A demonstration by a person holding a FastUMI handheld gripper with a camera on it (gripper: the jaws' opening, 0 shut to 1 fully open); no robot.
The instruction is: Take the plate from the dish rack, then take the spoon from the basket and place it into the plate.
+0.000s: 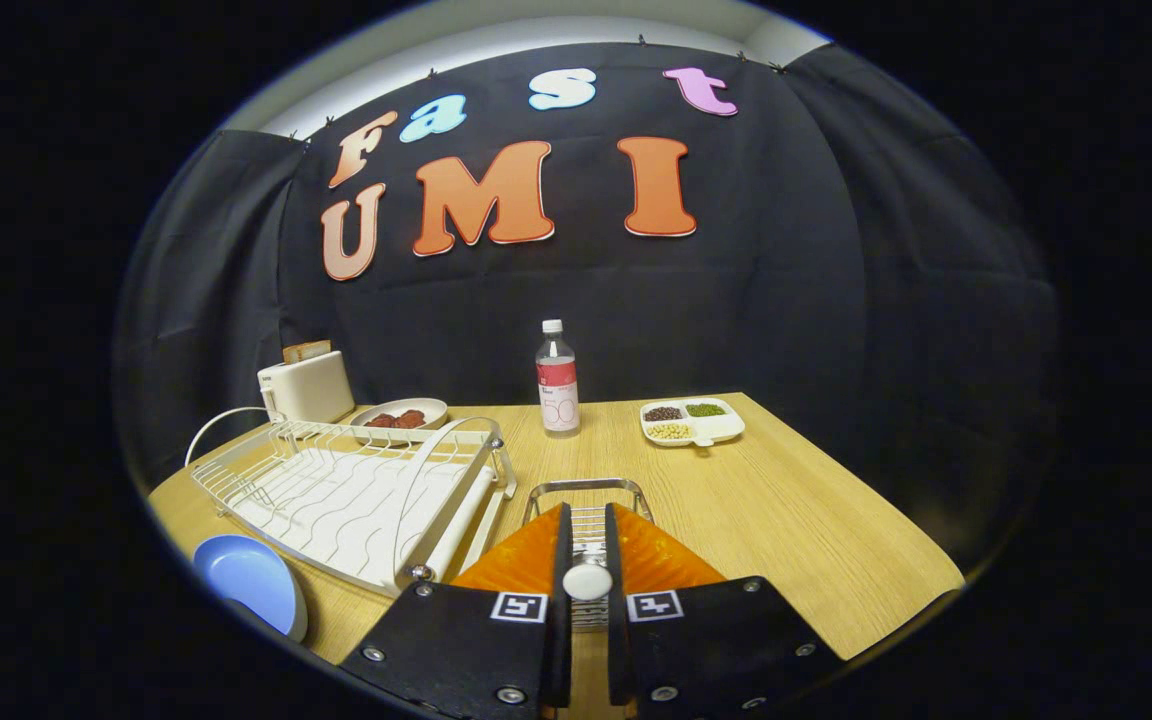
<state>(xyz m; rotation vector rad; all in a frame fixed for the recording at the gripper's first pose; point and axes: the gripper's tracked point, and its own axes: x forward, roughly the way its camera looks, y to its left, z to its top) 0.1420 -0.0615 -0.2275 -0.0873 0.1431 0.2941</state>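
1. Gripper view: your wooden table (pixel 786 500) carries the white dish rack (pixel 346 490) left of your fingers.
2. Your blue plate (pixel 251 580) lies on the table, just in front of the rack.
3. Your wire basket (pixel 586 495) sits just ahead of the fingertips.
4. Your gripper (pixel 587 515) has its fingers nearly together, clamped on the spoon (pixel 587 580), whose white end shows between them.

The gripper (pixel 587 520) has its fingers closed on the spoon's (pixel 587 580) handle, directly over the wire basket (pixel 586 489) beside the dish rack (pixel 346 485). A blue plate (pixel 248 582) lies on the table (pixel 796 510) just in front of the rack; beyond stand a toaster (pixel 306 388), a bowl (pixel 400 413), a bottle (pixel 557 380) and a tray (pixel 693 421) of beans
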